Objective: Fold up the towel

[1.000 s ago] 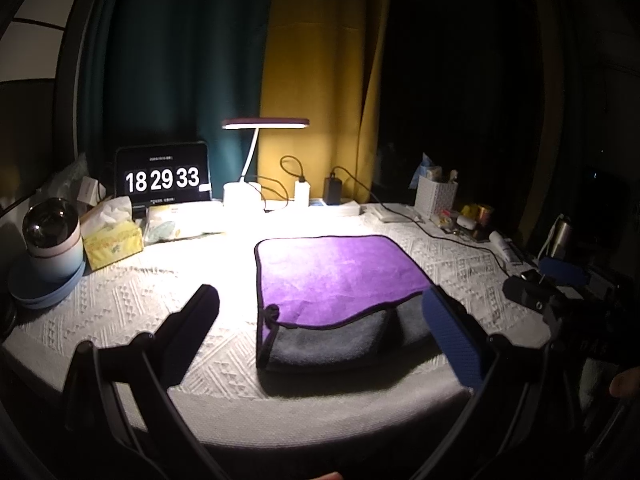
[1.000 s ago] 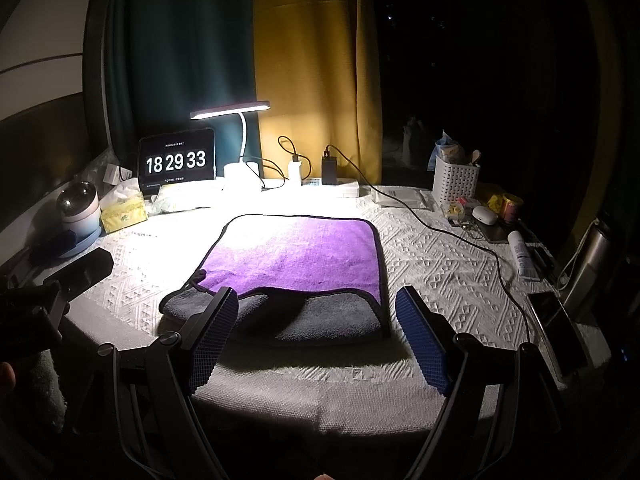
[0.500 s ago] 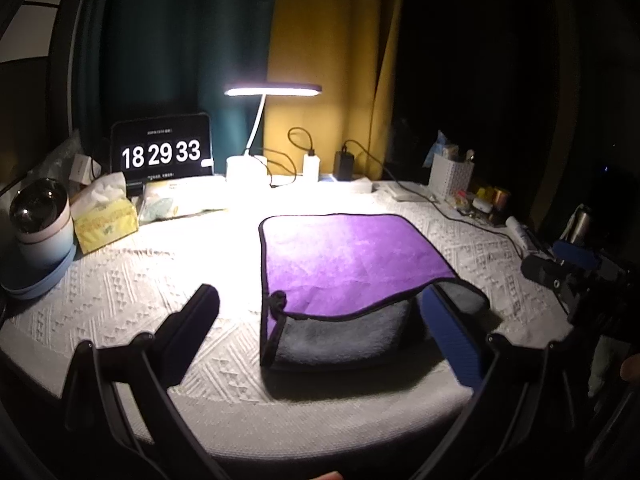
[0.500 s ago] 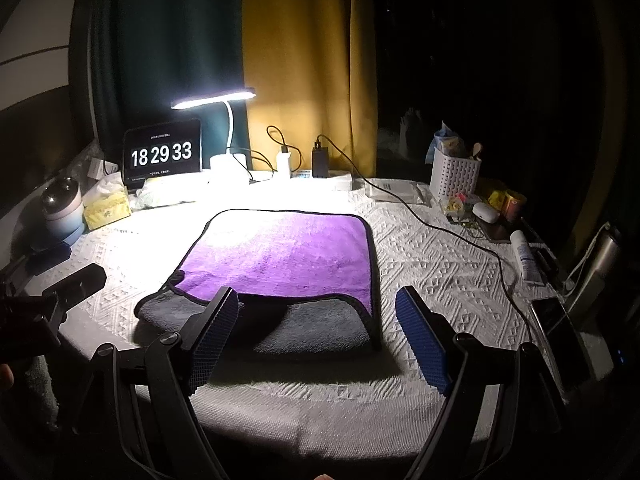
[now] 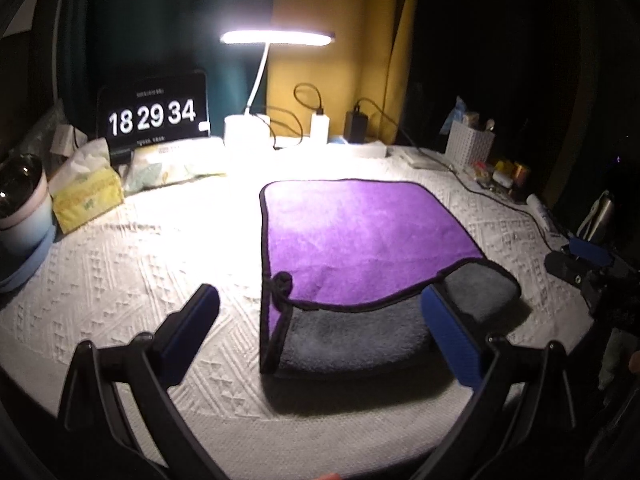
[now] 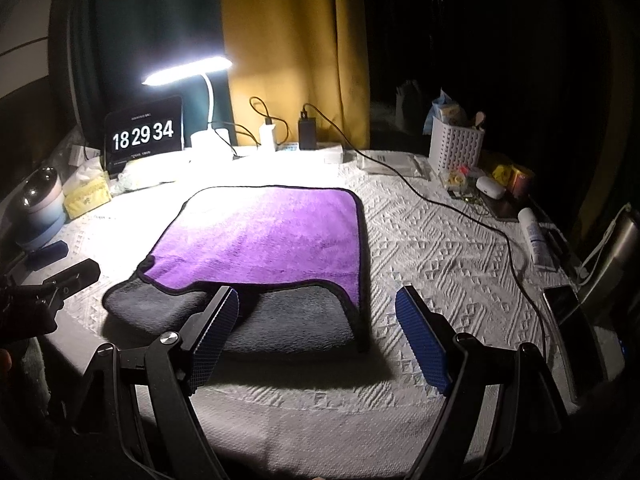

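Left gripper (image 5: 320, 336): black frame, blue textured pads, jaws spread wide and holding nothing, above the near edge of the desk. Its right pad overlaps the towel's near right part in view; contact cannot be told.

Right gripper (image 6: 318, 334): same build, jaws spread wide, nothing between them, also over the near edge. Its left pad sits in front of the towel's grey flap.

Towel (image 5: 360, 236): plush microfibre, purple on one face, grey on the other, black bound hem, rounded corners. It lies flat at the middle of the desk, with the near strip turned so the grey face shows as a soft rolled band along the near side. A small black loop sits at the near left corner of the purple part.

Desk (image 6: 440, 248): covered by a white cloth with a raised geometric weave. Room dark; teal and mustard curtains hang behind the far edge.

Far edge: a lit desk lamp (image 5: 276, 38) with a flat bar head and white bent neck; a black clock display (image 5: 154, 114) reading 18 29 34; chargers and black cables.

Far left corner: a yellow tissue box (image 5: 86, 196) with a white tissue sticking up.

Far right corner: a white perforated basket (image 6: 456, 146) holding small items too dim to name.
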Motion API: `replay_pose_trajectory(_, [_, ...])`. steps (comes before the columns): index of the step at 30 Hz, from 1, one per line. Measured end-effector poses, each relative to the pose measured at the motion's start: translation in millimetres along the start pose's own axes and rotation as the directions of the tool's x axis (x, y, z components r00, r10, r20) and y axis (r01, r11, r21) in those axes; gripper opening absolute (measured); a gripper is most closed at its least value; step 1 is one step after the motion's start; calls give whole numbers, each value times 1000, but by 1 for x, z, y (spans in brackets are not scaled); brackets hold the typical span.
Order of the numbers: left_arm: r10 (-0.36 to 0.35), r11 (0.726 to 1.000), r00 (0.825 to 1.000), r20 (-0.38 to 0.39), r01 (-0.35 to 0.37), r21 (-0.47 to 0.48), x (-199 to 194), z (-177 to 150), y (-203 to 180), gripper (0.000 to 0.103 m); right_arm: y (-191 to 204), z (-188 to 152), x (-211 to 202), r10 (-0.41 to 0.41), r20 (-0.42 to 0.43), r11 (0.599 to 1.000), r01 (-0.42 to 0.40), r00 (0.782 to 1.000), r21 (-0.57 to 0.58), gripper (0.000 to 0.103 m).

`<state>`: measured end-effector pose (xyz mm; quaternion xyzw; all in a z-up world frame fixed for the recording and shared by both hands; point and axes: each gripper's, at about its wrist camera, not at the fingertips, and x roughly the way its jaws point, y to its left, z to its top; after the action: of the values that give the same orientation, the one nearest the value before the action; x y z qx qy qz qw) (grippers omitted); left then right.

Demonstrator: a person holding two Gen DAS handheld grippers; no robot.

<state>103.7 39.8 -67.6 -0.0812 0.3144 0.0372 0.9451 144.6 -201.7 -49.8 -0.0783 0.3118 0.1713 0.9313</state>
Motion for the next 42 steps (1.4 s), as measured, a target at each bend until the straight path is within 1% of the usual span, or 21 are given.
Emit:
replay_pose_trajectory(8, [-32, 999, 996, -89, 30, -20, 34, -2, 6, 100, -14, -3, 30, 33, -50, 999, -33, 998, 3, 82])
replay_pose_trajectory(9, [-40, 999, 994, -104, 38, -22, 39, -3, 7, 99, -15, -3, 34, 40, -57, 999, -40, 998, 1, 82])
replay_pose_trajectory(10, [-48, 999, 992, -118, 46, -23, 42, -4, 8, 92, -15, -3, 37, 43, -62, 999, -43, 997, -2, 81])
replay_pose_trajectory(11, [-50, 999, 990, -134, 47, -22, 46, -5, 8, 90, -16, -4, 41, 45, -70, 999, -46, 997, -6, 79])
replay_pose_trajectory(16, [-46, 999, 984, -173, 43, -22, 59, -9, 8, 88, -19, -6, 58, 77, -104, 997, -77, 992, 4, 74])
replay_pose_trajectory(18, [-56, 998, 980, -190, 53, -21, 65, -11, 6, 83, -23, -7, 67, 103, -122, 995, -102, 987, 15, 70])
replay_pose_trajectory(19, [-56, 998, 979, -195, 54, -19, 66, -11, 6, 78, -23, -8, 70, 108, -128, 994, -107, 986, 17, 69])
replay_pose_trajectory(20, [-52, 999, 978, -204, 51, -11, 69, -12, 4, 77, -24, -8, 73, 113, -134, 994, -111, 985, 17, 68])
replay_pose_trajectory(22, [-48, 999, 976, -214, 48, -8, 71, -13, 4, 77, -25, -8, 79, 123, -145, 992, -121, 982, 20, 63])
replay_pose_trajectory(24, [-44, 999, 974, -222, 43, -10, 74, -15, 4, 76, -26, -8, 86, 128, -157, 992, -127, 979, 20, 61])
replay_pose_trajectory(26, [-39, 999, 972, -232, 38, -7, 77, -16, 5, 68, -27, -9, 92, 130, -166, 991, -129, 977, 19, 58])
replay_pose_trajectory(29, [-28, 1000, 969, -244, 27, -7, 81, -18, 8, 58, -28, -9, 101, 136, -183, 991, -134, 974, 20, 55])
replay_pose_trajectory(33, [-31, 1000, 970, -243, 28, -15, 81, -17, 11, 55, -25, -9, 109, 141, -195, 990, -141, 971, 13, 53])
replay_pose_trajectory(39, [-20, 1000, 971, -239, 15, -19, 82, -17, 15, 45, -21, -12, 117, 141, -217, 989, -145, 966, -1, 40])
replay_pose_trajectory(41, [-12, 1000, 971, -238, 7, -19, 82, -17, 16, 37, -20, -12, 118, 139, -219, 990, -144, 966, -6, 33])
replay_pose_trajectory(42, [-13, 1000, 972, -236, 8, -22, 81, -17, 16, 35, -20, -12, 118, 134, -218, 990, -139, 967, -10, 27])
